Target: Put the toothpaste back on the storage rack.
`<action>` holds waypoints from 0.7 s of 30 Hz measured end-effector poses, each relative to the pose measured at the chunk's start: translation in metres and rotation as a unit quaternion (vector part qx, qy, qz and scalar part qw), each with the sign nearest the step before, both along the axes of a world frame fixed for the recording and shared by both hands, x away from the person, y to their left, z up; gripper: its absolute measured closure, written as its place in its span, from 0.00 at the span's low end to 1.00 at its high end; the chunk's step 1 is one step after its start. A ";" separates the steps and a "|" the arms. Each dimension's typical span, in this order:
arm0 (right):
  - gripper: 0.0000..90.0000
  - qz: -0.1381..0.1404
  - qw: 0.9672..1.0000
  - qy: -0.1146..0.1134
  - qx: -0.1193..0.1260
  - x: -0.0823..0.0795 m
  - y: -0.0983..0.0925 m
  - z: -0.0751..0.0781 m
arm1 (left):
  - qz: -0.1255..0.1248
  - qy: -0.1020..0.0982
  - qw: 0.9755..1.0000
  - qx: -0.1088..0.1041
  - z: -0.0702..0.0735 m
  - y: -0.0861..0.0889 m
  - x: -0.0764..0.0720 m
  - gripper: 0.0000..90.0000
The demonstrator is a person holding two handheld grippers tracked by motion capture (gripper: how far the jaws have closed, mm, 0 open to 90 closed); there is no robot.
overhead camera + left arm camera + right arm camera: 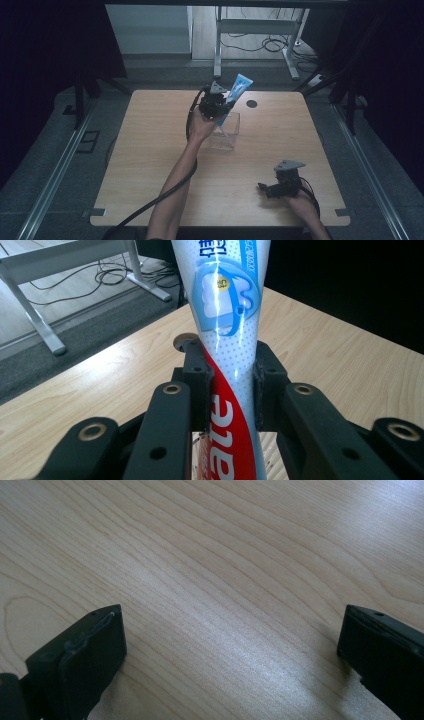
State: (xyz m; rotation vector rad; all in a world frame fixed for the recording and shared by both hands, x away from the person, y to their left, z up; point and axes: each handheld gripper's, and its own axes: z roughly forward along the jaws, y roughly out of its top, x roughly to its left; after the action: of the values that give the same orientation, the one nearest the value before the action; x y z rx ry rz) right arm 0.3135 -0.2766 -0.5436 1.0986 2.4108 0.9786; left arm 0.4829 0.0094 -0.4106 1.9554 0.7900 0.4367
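Left gripper view cuts off both ends of the clamped toothpaste tube (227,340).

High view: fixed above person's edge of desk (150,130), faces forward and down, far off; takes in whole desktop plus floor and metal frame (260,30) beyond far edge.

Left gripper view: rides on left gripper (216,102), looks along its fingers (197,372), very close on toothpaste tube (227,315) between them; faces far edge; shares with high view far desk strip, round hole (184,341), metal frame.

Right gripper view: rides on right gripper (280,187) near desk's near right corner, faces down, close to bare wood between fingers (85,650).
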 end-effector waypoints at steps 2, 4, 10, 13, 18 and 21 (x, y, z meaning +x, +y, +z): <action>0.00 0.000 1.000 0.000 0.000 0.000 0.000 0.000 | 0.000 -0.002 1.000 0.002 -0.003 -0.001 0.000 0.82; 0.00 0.000 1.000 0.000 0.000 0.000 0.000 0.000 | -0.002 0.000 1.000 0.002 -0.006 -0.001 0.000 0.82; 0.00 0.000 1.000 0.000 0.000 0.000 0.000 0.000 | -0.008 0.000 1.000 0.002 -0.014 -0.004 -0.001 0.82; 0.00 0.000 1.000 0.000 0.000 0.000 0.000 0.000 | -0.007 -0.003 1.000 0.006 -0.018 -0.005 -0.003 0.82; 0.00 0.000 1.000 0.000 0.000 0.000 0.000 0.000 | -0.005 -0.003 1.000 0.006 -0.022 -0.004 -0.005 0.81; 0.00 0.000 1.000 -0.001 0.000 0.000 0.000 0.000 | -0.004 -0.004 1.000 0.012 -0.026 -0.003 -0.006 0.81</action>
State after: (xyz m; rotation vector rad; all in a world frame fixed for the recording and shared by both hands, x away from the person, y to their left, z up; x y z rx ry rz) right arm 0.3136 -0.2767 -0.5436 1.0970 2.4098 0.9786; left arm 0.4774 0.0062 -0.4368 1.9771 0.7755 0.4504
